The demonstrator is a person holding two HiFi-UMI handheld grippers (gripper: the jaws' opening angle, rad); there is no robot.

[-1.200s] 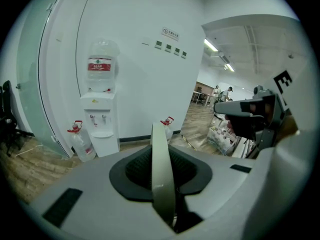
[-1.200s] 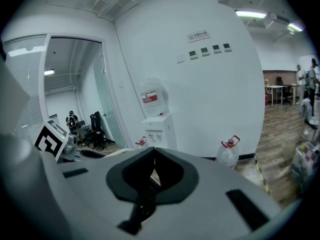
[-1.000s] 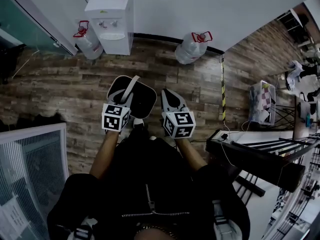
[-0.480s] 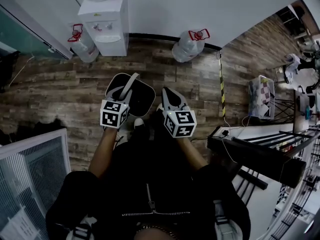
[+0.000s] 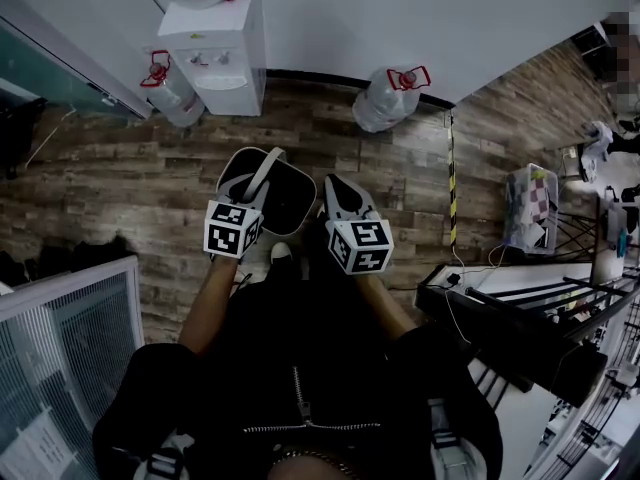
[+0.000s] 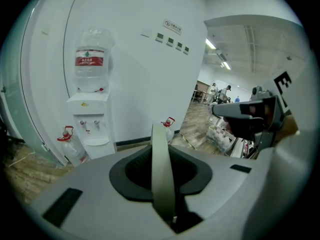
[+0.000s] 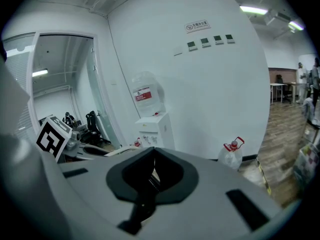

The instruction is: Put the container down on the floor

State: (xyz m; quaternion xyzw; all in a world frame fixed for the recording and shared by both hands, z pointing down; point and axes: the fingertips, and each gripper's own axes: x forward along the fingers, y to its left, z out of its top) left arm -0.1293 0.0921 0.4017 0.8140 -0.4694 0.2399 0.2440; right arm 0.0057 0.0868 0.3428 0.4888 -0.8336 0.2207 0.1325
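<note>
Left claw (image 6: 163,206) clamped on pale handle (image 6: 161,159), container (image 5: 292,196) itself seen only in head view, right claw (image 7: 151,179) closed, empty.

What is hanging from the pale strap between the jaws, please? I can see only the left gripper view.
Observer: A dark container with a pale rim; the strap is its handle, as the head view shows.
Operator: Is the right gripper carrying it too?
Observer: No; the right gripper is beside the container, jaws together on nothing.
Operator: Anything close beneath it?
Observer: A pale shoe tip shows at its near edge.
</note>
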